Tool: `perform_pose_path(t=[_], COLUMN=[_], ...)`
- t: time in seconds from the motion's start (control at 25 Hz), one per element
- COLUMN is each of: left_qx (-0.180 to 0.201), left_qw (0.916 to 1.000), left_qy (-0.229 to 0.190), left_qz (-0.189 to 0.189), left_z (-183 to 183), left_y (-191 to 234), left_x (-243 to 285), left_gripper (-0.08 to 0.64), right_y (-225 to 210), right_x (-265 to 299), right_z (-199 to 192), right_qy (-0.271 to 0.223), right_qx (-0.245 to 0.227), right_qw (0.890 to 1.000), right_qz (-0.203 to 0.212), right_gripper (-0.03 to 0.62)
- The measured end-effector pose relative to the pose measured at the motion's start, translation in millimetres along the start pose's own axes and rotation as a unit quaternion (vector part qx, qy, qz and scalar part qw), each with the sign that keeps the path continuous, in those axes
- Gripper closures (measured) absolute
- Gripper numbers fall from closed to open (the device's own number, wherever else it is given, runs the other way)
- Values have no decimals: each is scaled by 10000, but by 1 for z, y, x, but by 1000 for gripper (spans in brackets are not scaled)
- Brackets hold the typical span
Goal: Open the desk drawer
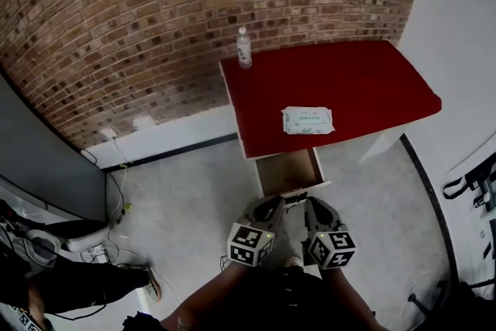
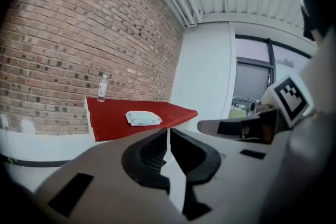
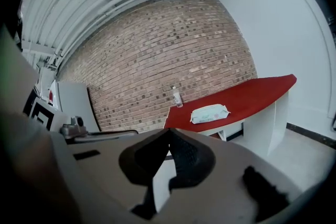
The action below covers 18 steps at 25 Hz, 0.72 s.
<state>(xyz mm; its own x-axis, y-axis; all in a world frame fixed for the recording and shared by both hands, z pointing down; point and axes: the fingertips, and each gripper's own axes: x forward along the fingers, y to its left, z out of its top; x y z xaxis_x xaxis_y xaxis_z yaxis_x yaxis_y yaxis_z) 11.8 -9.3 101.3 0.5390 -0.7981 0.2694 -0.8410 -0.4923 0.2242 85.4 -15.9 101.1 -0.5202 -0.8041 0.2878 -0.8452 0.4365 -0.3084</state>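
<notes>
Brick wall [image 1: 155, 12] | drawer [image 1: 288, 170] open | left claw [image 1: 276, 203], right claw [image 1: 313, 203]: closed, empty, near-level

Overhead and low views, common desk [image 1: 356, 81]

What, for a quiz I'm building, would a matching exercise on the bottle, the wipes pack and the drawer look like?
Things:
1. bottle
2. wipes pack
3. drawer

Places or states:
a. pulled out under the desk's front edge
b. standing upright at the desk's back corner
c. lying flat on the red top

Pairs: 1-b, 2-c, 3-a
</notes>
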Motion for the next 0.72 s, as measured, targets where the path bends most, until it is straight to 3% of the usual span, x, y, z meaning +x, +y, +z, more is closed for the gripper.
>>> perform_pose_path(t=[0.36,0.72], left_qx=[-107,-206], left_qw=[9999,9996], left_qy=[11,166], left_qz=[102,101], left_z=[-7,-21], left_y=[11,19], left_x=[-7,-12], left_gripper=[534,534], right_y=[8,13], right_x=[4,6], right_z=[-3,-16], right_qy=[70,193], right_qx=[-229,-146], right_qw=[9997,9997], right_qz=[104,57], right_gripper=[580,580])
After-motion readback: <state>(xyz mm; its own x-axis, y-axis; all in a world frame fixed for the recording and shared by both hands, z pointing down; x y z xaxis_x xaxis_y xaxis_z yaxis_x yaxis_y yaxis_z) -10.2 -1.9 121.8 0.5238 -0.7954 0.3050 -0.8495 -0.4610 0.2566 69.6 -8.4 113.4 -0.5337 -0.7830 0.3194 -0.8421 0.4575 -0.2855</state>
